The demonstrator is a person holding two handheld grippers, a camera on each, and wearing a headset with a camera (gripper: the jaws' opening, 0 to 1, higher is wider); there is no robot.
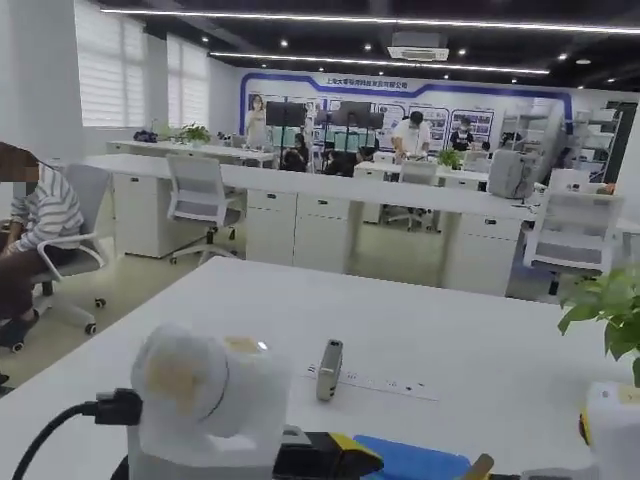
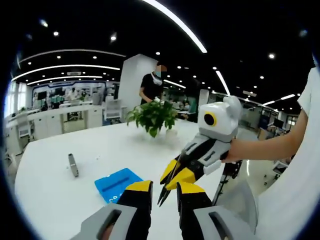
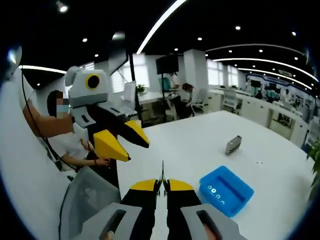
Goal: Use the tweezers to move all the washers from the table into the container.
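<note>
While right gripper (image 3: 162, 186) pinches tweezers (image 3: 162, 172) — blue container (image 3: 239, 194) holds washers (image 3: 214, 190) (few).

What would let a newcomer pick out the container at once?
On the large white table, look ahead of the right gripper, shut on the tweezers. The container is the shallow rectangular tray; its bright blue sets it apart from the small grey block standing beyond it.

The left claw (image 2: 164, 190) rises from the bottom of its own view, jaws parted. The right claw (image 3: 162, 185) is pinched on the tweezers (image 3: 162, 170). Its bare forearm (image 2: 270, 146) enters from the right edge of the left gripper view.
</note>
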